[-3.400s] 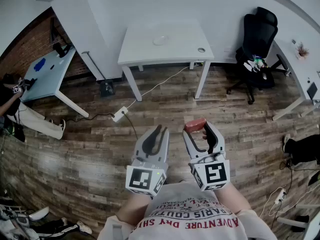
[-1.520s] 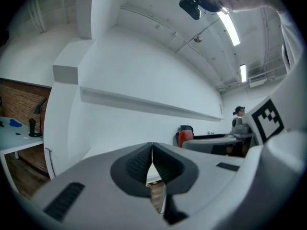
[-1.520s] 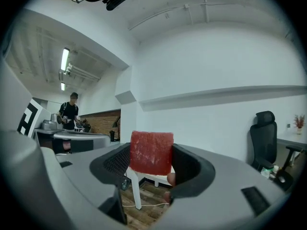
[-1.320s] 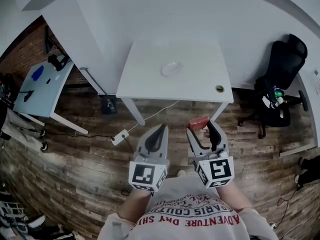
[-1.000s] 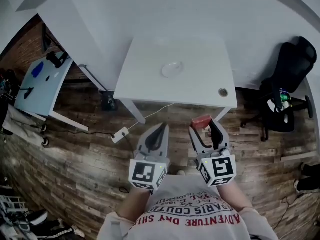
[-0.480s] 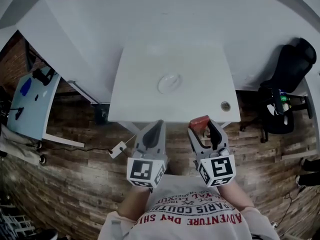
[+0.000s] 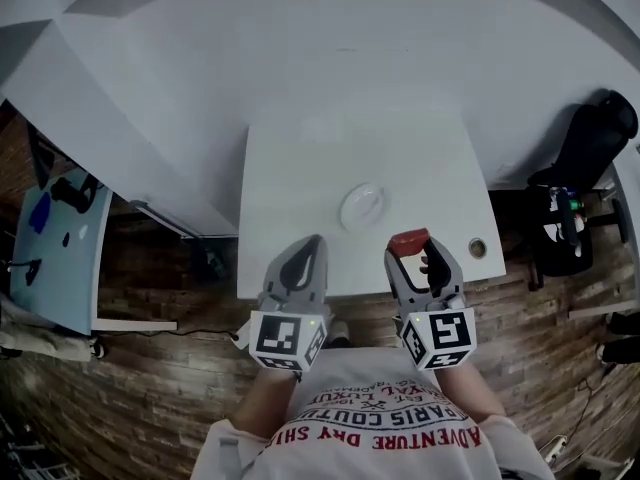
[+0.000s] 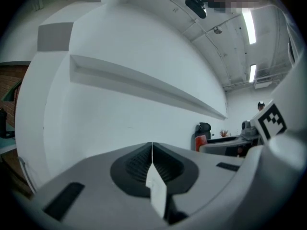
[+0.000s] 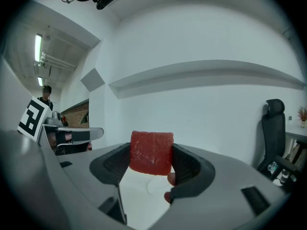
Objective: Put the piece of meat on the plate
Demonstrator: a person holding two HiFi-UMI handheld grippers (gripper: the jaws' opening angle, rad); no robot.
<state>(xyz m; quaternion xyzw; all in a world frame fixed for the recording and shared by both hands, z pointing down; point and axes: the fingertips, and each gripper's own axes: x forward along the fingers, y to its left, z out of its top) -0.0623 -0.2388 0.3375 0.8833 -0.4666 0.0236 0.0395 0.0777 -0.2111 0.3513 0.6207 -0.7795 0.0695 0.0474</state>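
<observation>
- The white rectangular table (image 7: 290, 168) carries the small round white plate (image 7: 361, 207).
- The grey right gripper (image 7: 415, 252) clamps the red block of meat (image 7: 409, 240) just right of the plate (short of it, on the person's side).
- The grey left gripper (image 7: 310, 246), left of the plate, is closed on nothing.

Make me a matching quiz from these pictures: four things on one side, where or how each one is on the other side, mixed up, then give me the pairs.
Things
1. piece of meat
2. plate
3. left gripper
4. office chair

Place or state
A. jaws closed together
B. stands on the wood floor, to the right of the white table
C. clamped in the right gripper
D. lies on the white table

Pairs: 1-C, 2-D, 3-A, 4-B
</observation>
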